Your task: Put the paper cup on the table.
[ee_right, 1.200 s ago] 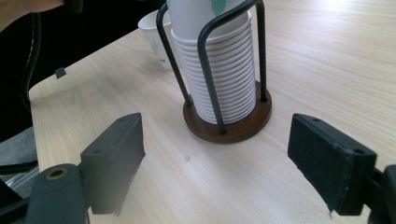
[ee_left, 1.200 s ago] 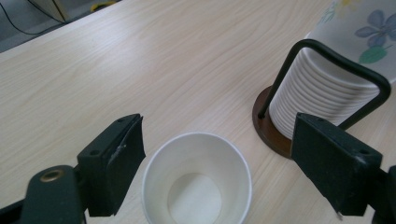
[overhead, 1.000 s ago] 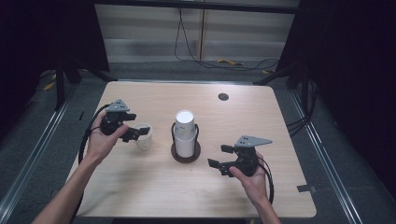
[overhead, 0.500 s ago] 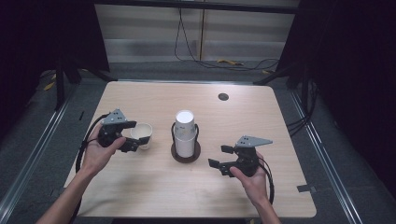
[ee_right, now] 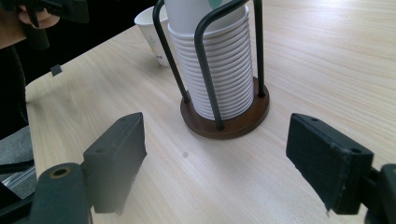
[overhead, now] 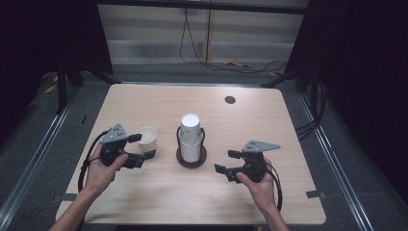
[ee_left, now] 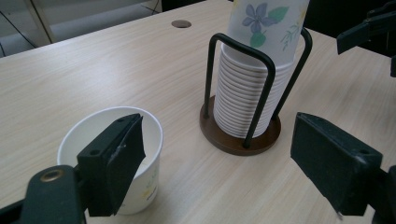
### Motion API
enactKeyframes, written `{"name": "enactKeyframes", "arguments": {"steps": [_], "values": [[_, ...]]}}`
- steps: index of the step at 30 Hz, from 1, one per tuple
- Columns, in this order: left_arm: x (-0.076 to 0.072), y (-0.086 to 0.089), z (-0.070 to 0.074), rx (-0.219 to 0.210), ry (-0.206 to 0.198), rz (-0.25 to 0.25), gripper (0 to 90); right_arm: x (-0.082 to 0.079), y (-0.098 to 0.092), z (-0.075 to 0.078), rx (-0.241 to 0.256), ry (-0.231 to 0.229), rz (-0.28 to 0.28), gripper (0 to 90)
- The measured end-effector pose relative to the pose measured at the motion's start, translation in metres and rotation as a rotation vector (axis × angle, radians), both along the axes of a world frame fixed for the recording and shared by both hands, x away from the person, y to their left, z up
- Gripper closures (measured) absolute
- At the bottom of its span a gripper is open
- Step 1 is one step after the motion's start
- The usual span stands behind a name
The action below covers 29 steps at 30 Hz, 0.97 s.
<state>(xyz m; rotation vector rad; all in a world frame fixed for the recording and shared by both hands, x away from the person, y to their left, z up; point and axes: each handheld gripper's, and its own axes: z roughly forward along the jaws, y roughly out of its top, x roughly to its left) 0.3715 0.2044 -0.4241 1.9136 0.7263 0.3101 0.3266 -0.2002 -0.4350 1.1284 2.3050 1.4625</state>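
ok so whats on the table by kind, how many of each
single paper cup: 1
stack of paper cups: 1
wire cup holder with wooden base: 1
claws, left and right, both open: 2
total: 5

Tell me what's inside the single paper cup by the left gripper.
Nothing shows inside the paper cup: its white inner wall looks bare. One of the left gripper jaws covers part of the opening in the left gripper view, so the bottom is hidden there, and the high view is too small to tell.
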Motion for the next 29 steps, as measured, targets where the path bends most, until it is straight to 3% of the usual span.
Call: {"name": "enactKeyframes", "arguments": {"steps": [2,6,8,11,15,18,20,25,29], "values": [[-0.004,-0.001,-0.003,0.014,-0.007,-0.006,17.5,0.0,0.0,0.0,-0.001,0.0,0.0,19.4],[-0.012,-0.002,-0.009,-0.036,0.008,0.012,17.5,-0.001,-0.001,0.0,0.0,0.0,-0.006,19.4],[-0.017,-0.003,-0.012,-0.021,-0.004,0.013,17.4,-0.001,-0.001,-0.001,0.002,-0.005,-0.012,19.3],[-0.022,-0.004,-0.016,-0.004,0.01,0.022,17.4,-0.001,-0.001,-0.002,0.012,-0.002,-0.019,20.0],[-0.029,-0.005,-0.025,-0.016,0.027,0.008,17.5,-0.002,-0.001,-0.003,0.009,-0.013,-0.023,20.0],[-0.031,-0.007,-0.034,-0.046,0.054,0.007,17.5,-0.002,-0.001,-0.004,0.011,-0.012,-0.033,19.8],[-0.032,-0.01,-0.038,-0.028,0.055,-0.012,17.5,-0.002,-0.001,-0.004,0.009,-0.007,-0.033,19.5],[-0.035,-0.014,-0.047,-0.032,0.078,-0.014,17.1,-0.002,0.0,-0.005,0.008,-0.01,-0.035,19.1],[-0.033,-0.015,-0.055,-0.043,0.129,-0.005,17.0,-0.002,-0.001,-0.008,0.022,-0.003,-0.037,19.1]]}}
